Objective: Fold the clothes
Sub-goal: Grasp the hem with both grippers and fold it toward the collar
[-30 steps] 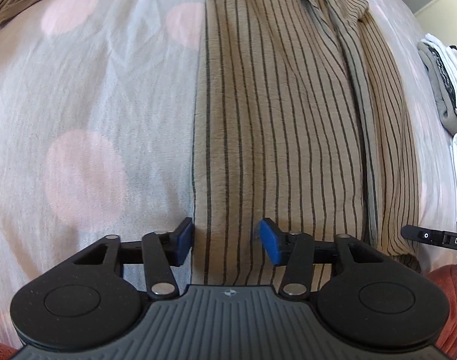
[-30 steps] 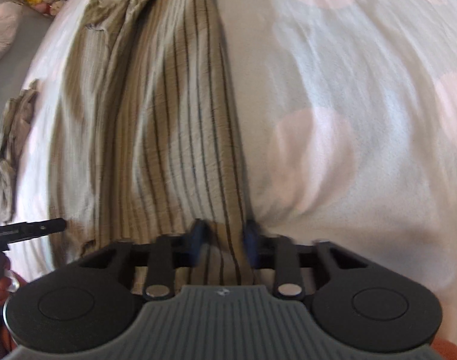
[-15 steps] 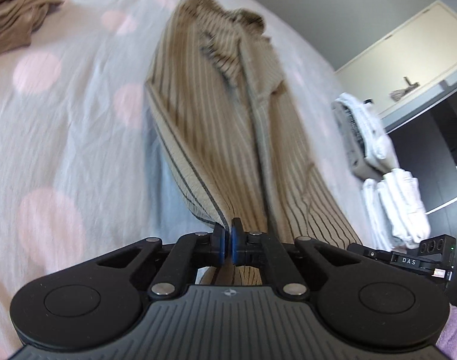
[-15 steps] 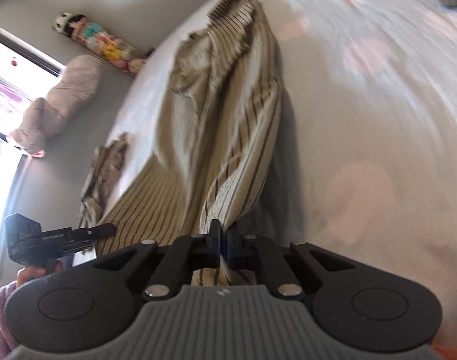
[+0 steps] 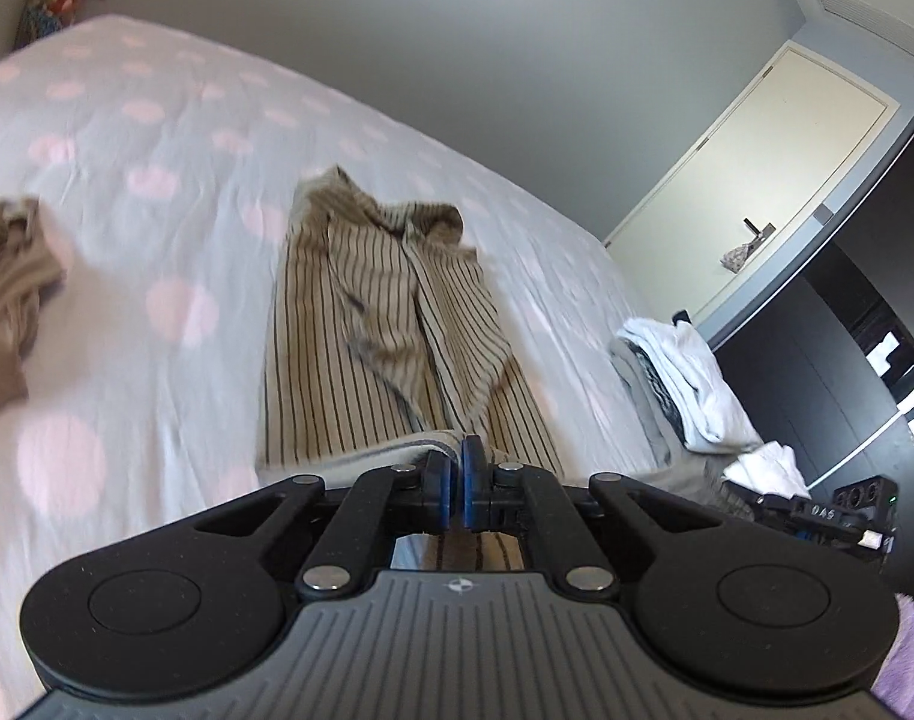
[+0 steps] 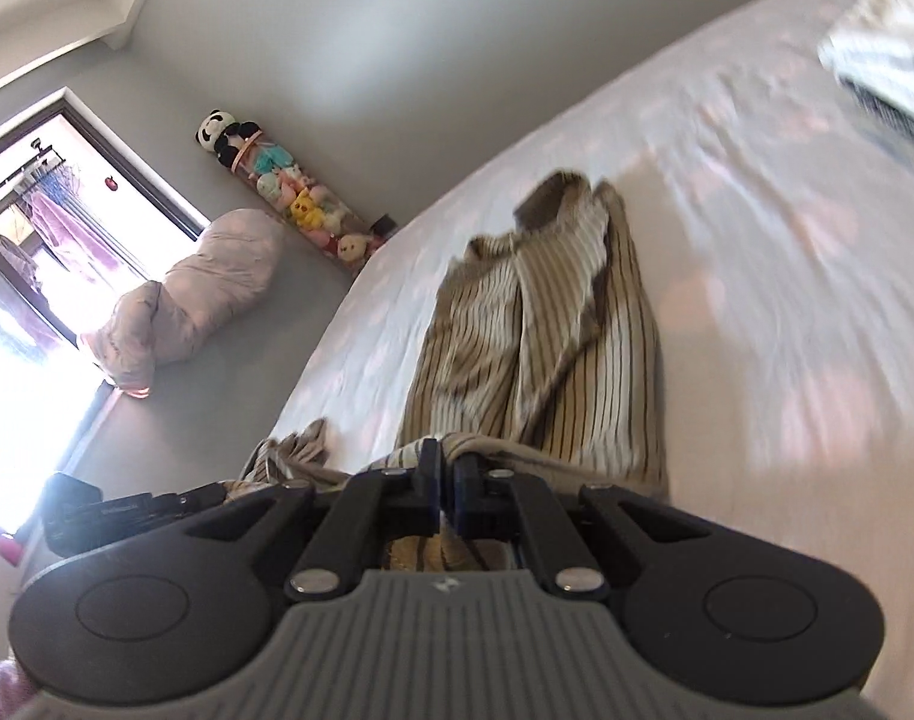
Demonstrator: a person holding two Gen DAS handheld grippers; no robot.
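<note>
Tan shirt with thin dark stripes [image 5: 360,324], soft woven cloth, stretched lengthwise down the middle of the bed, collar end far, hem end near and lifted off the sheet. Left gripper [image 5: 457,483] pinched tight on the near hem, blue pads together with cloth between. Right gripper [image 6: 443,489] likewise clamped on the hem's other corner, a fold of striped fabric bunched over its jaws. Sides already turned in toward the middle, so a long narrow band; by the look of it, lengthwise folds done, crosswise fold only just begun, hem raised but not yet carried to the collar. Left to do, most likely: hem over toward the far end, laid down, smoothed, perhaps halved again.

Around it: pale bed sheet with pink dots [image 5: 126,138], wrinkled. Crumpled plain brown garment [image 5: 6,312] to the left, well apart, probably waiting its turn. Stack of folded white and grey clothes [image 5: 679,384] at the right edge of the bed, also apart. Row of soft toys [image 6: 288,192] and a bundled pink duvet [image 6: 204,282] by the far wall. Nothing lying across the fold path; loose flap near the collar possibly apt to slip.
</note>
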